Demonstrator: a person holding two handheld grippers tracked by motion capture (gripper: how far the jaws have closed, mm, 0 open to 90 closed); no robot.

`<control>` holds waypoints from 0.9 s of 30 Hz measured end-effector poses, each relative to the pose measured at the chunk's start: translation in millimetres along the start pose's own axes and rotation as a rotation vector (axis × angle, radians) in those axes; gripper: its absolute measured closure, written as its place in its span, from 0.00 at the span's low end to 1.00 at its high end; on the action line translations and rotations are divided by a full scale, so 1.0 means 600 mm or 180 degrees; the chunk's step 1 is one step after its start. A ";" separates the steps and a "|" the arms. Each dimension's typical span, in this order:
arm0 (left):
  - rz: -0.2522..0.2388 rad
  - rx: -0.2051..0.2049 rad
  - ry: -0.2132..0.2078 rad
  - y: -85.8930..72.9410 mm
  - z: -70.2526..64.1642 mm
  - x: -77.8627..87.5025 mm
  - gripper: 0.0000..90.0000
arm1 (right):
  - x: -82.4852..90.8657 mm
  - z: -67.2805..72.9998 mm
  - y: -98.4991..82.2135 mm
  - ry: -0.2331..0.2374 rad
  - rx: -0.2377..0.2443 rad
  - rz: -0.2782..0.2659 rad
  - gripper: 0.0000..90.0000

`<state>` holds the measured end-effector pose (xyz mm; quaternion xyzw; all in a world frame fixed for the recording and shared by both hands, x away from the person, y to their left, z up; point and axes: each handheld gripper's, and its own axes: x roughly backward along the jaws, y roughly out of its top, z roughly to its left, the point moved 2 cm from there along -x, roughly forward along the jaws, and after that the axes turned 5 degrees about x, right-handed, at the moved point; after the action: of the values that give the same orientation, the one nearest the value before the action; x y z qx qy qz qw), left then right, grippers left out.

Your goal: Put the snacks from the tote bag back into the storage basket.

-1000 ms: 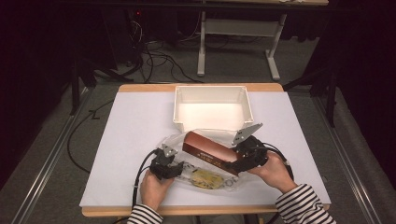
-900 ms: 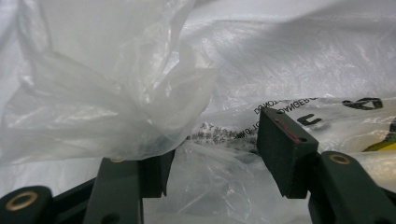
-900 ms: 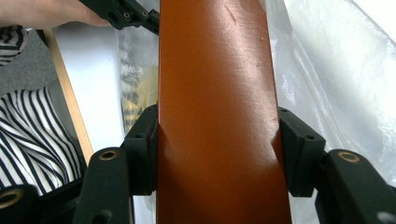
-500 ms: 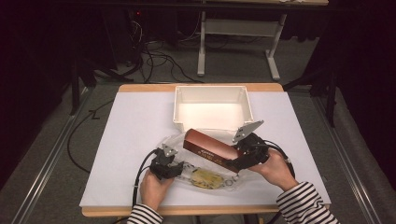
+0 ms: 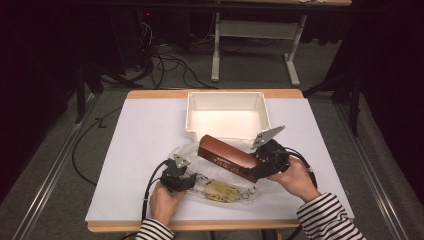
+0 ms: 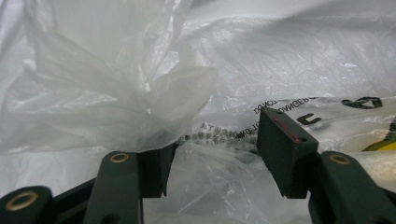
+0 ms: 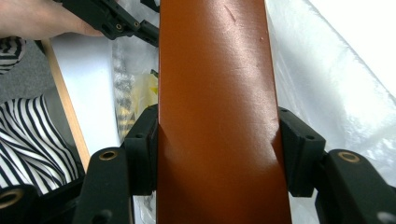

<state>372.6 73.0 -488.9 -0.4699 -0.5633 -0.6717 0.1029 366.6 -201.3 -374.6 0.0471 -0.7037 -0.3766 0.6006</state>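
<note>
Nothing of note has moved since the earlier pics: both hands, box and bag sit as before.

Landmark: white bin (image 5: 227,114), far centre of counter (image 5: 130,150), on white sheet.

Item 1 – brown box (image 5: 230,158). Long, glossy, red-brown, gold print on side. Lies just near side of bin, tilted, far end twd bin's front wall, near end down-right. Rests over the bag. In right gripper view (image 7: 217,112) it runs up the middle of frame.

Item 2 – clear plastic bag (image 5: 220,187). Crumpled, black print, yellow contents inside. Near side of bin, spread betw. both hands, under the box. Left gripper view shows its film (image 6: 140,93) bunched up close.

Item 3 – right claw (image 5: 261,167). Near-right of bin. Clamped on box's lower end; pads (image 7: 145,149) press both long sides. Grey 3-cornered plate on top, cable trailing to the right. Striped sleeve behind.

Item 4 – left claw (image 5: 187,181). Near-left of bin, at bag's left edge. Jaws stand apart, medium-wide; a fold of bag film lies betw. them (image 6: 212,158), left pad touching the bunched film, right pad (image 6: 280,140) clear of it. No firm pinch seen. Cable loops off to the left.
</note>
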 end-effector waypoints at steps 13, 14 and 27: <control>-0.0083 0.0004 0.0012 -0.006 -0.001 0.001 0.53 | 0.003 -0.010 0.010 -0.0017 -0.0001 0.0028 0.48; -0.0077 0.0004 0.0017 -0.005 -0.001 0.000 0.53 | 0.003 -0.010 0.010 -0.0021 0.0001 0.0024 0.48; -0.0077 -0.0017 -0.0015 -0.006 0.001 0.001 0.53 | 0.020 -0.028 0.017 0.0010 -0.0161 -0.0052 0.48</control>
<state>370.2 74.6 -490.8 -0.4649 -0.5675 -0.6733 0.0922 382.4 -208.2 -359.2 0.0382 -0.6926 -0.3991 0.5996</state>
